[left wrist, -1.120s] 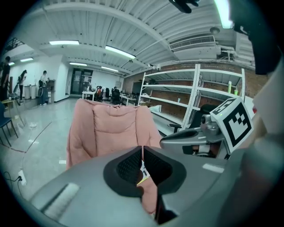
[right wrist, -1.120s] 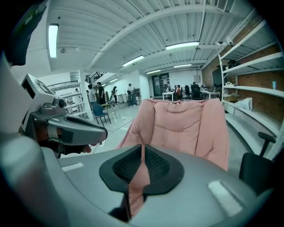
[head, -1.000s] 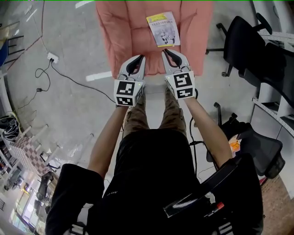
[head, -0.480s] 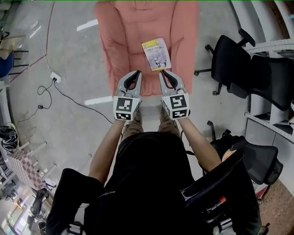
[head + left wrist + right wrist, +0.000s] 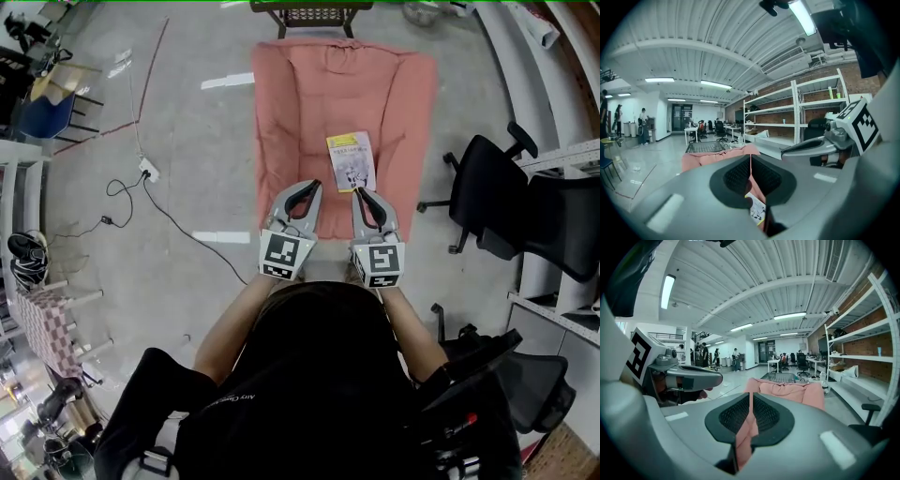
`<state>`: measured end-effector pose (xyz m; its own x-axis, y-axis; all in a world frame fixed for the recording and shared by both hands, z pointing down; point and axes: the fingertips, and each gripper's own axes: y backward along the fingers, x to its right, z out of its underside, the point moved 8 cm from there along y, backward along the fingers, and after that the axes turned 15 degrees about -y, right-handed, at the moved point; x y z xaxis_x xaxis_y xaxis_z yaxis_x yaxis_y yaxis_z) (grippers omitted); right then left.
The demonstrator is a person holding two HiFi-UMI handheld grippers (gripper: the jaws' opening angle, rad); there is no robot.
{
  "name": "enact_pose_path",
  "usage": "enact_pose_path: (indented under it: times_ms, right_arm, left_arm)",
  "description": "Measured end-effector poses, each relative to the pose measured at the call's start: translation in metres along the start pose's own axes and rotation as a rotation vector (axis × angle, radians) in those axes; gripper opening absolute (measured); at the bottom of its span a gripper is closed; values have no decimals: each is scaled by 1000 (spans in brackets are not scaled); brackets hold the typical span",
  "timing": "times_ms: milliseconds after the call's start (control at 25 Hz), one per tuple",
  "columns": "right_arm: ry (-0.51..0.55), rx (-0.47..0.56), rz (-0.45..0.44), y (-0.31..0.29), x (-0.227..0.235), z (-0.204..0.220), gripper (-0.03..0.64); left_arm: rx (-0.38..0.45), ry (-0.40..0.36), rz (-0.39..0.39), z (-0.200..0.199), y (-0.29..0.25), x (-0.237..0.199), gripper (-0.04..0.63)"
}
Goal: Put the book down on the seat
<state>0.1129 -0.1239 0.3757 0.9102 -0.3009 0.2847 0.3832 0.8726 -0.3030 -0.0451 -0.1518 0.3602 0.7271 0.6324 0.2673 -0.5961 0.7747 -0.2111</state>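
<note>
Head view, starting at the left of the frame: a white power strip [image 5: 147, 170] lies on the bare concrete floor [image 5: 197, 122]. At upper centre is the pink cushioned seat [image 5: 300, 103]. The book [image 5: 351, 161], with a yellow band along its top, lies flat on the right-of-centre part of the cushion, and neither gripper touches it. Just below it, the left gripper [image 5: 314, 186] and the right gripper [image 5: 360, 192] are side by side over the seat's near edge. The right gripper's tip is just beside the book's lower edge. Left gripper view shows that gripper [image 5: 751, 161] with its jaws closing to a hairline slit and nothing between them, and the book [image 5: 758, 211] shows below the pads. Right gripper view shows the other gripper [image 5: 751, 401] likewise closed to a thin slit and empty, with the seat [image 5: 787, 390] ahead. At the right of the head view are a black office chair [image 5: 506, 192] and white shelving [image 5: 555, 314].
</note>
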Motion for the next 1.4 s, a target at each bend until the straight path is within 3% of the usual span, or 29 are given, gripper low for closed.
enact_pose_path:
  times_ms: [520,720,1080,1400]
  right_arm:
    - [84,206,-52,38,-31,-61,21]
    - [124,278,-94,46,-45,-83,12]
    - [99,265,-103,45,-53,-76,12]
    - [117,247,-122,43,-57,-69,11]
  left_arm:
    - [131,-65,-41,-48,35,-7,2]
    - [165,-43,-68,-68,49,-13,2]
    - [168,-3,-107,-63,56,-10,0]
    - [149,-17,-126,-53,61,-11,0]
